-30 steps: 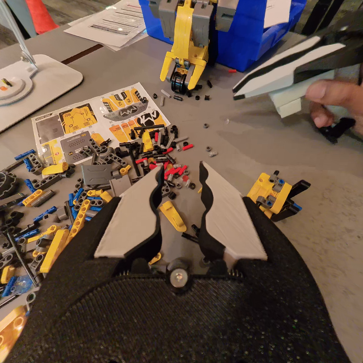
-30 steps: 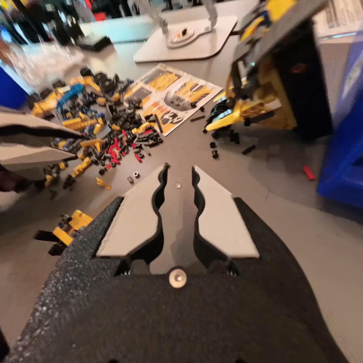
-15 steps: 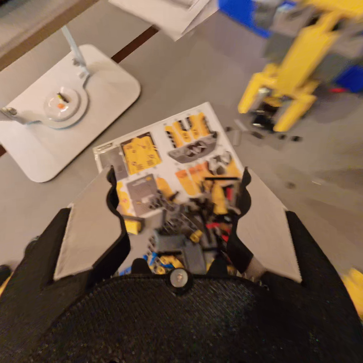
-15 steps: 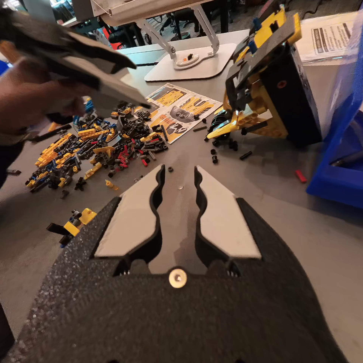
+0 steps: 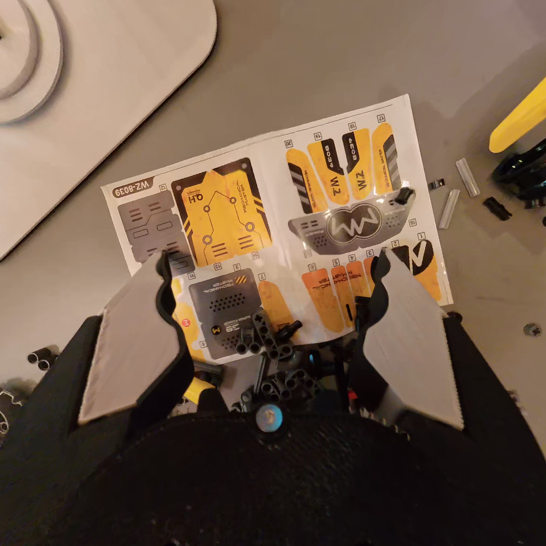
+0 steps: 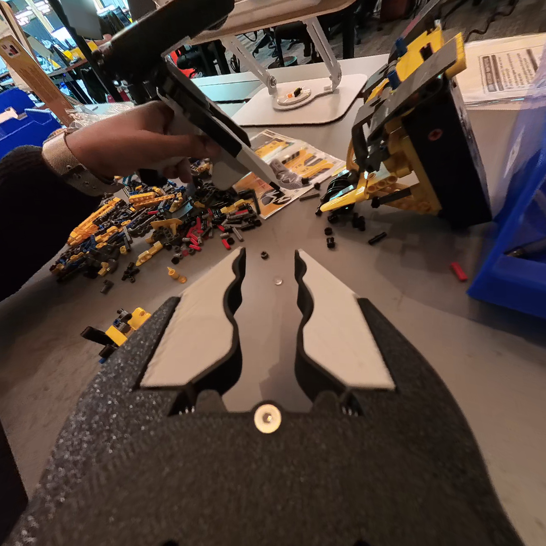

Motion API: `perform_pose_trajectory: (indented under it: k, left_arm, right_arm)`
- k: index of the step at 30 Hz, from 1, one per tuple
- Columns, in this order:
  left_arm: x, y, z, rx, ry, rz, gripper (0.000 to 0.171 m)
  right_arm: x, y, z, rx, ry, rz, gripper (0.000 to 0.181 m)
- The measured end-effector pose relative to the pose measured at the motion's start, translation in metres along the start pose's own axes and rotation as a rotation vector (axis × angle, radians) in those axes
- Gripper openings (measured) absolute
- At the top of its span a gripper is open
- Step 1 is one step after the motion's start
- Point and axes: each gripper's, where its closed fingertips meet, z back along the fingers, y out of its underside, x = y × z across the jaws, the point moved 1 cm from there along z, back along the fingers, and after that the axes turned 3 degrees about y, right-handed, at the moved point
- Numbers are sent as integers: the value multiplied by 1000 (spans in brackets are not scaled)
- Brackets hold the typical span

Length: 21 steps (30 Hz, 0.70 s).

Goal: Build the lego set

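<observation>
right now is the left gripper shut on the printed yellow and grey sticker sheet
No, the left gripper hangs wide open over the printed yellow and grey sticker sheet, which lies flat on the grey table.

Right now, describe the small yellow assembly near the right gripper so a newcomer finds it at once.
Start at the right gripper, open over bare grey table. Just off its left finger sits the small yellow assembly, apart from the loose-parts pile. Unlike those single pieces, it is several joined, with black arms.

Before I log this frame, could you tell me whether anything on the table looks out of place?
The yellow brick model lies tipped against the blue bin, with small black pins scattered beside it. Loose dark beams overlap the sticker sheet.
</observation>
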Motion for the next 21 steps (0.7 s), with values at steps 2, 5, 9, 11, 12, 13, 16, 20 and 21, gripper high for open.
perform_pose_trajectory:
  k: [2,5,9,11,12,13,16,20,21]
  left_arm:
    - [-1,-4,3,-16,10,-20,108]
    - [0,-7,7,-31,21,-34,77]
    - [5,-13,15,-87,18,-46,73]
    - [6,-20,27,-152,8,-60,71]
    - [5,-25,35,-191,12,-70,69]
    - [5,-28,42,-227,13,-79,68]
    - [2,-32,64,-303,9,-103,67]
    - [2,-24,75,-325,15,-109,59]
    - [1,-22,74,-320,30,-106,60]
  right_arm:
    - [0,-1,2,-12,-11,-13,33]
    - [0,-3,3,-23,-20,-27,33]
    - [0,-3,3,-27,-20,-25,33]
    - [0,-3,3,-27,-20,-25,33]
    - [0,-3,3,-27,-20,-26,33]
    - [0,-3,3,-28,-20,-26,33]
    - [0,-4,3,-31,-21,-29,33]
    - [0,-4,3,-35,-22,-32,33]
    - [0,-5,3,-37,-25,-33,33]
